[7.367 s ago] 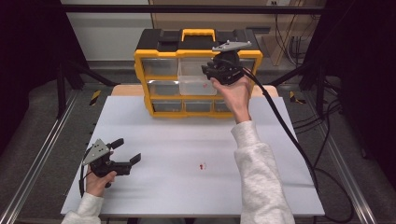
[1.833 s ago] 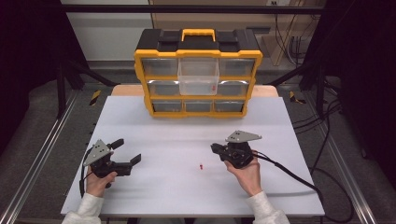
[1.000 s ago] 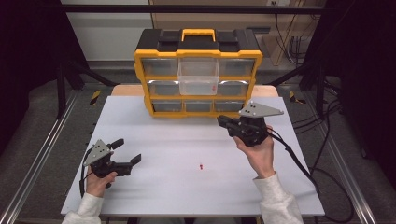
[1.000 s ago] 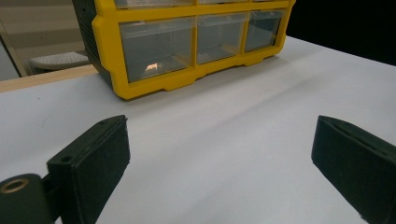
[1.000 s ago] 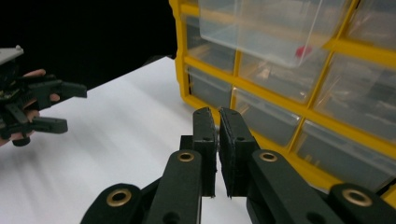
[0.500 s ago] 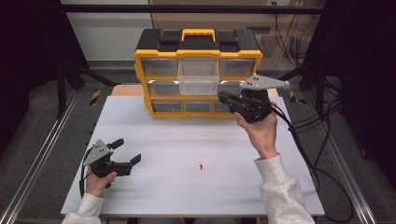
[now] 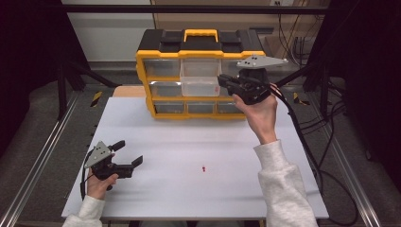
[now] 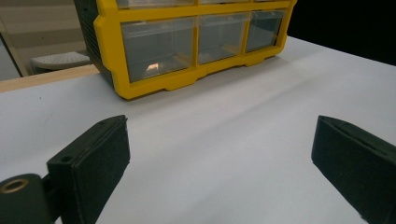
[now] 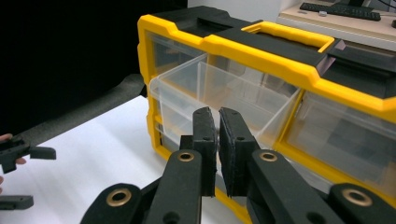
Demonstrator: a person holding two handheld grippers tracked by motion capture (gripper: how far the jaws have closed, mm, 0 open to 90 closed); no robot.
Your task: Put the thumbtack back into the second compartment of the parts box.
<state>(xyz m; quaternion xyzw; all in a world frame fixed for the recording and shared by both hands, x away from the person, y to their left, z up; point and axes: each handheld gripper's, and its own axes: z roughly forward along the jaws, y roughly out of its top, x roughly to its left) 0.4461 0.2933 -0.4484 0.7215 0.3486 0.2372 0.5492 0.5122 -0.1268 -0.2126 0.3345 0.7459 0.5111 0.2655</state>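
A yellow and black drawer organizer [image 7: 163, 54] stands at the back of the white table [image 7: 189, 142]. Its clear top middle drawer [image 7: 199, 81] is pulled out. My right gripper [image 7: 221, 81] is held up in the air just right of that drawer, jaws shut and pointing at it. In the right gripper view the pads [image 9: 218, 119] meet in front of the open drawer [image 9: 233, 95], and I see nothing between them. My left gripper [image 7: 130, 152] rests open at the table's front left, pointed at the organizer [image 8: 112, 70]. A tiny red thing [image 7: 204, 168] lies on the table.
Metal rails run along both sides of the table. A black cable [image 7: 302, 137] trails from the right gripper over the right edge. A wide stretch of bare white table lies between the organizer and the front edge.
My right gripper has risen from the table's middle right and moved back toward the organizer's open drawer, jaws staying shut. The left gripper and the red thing have not moved.
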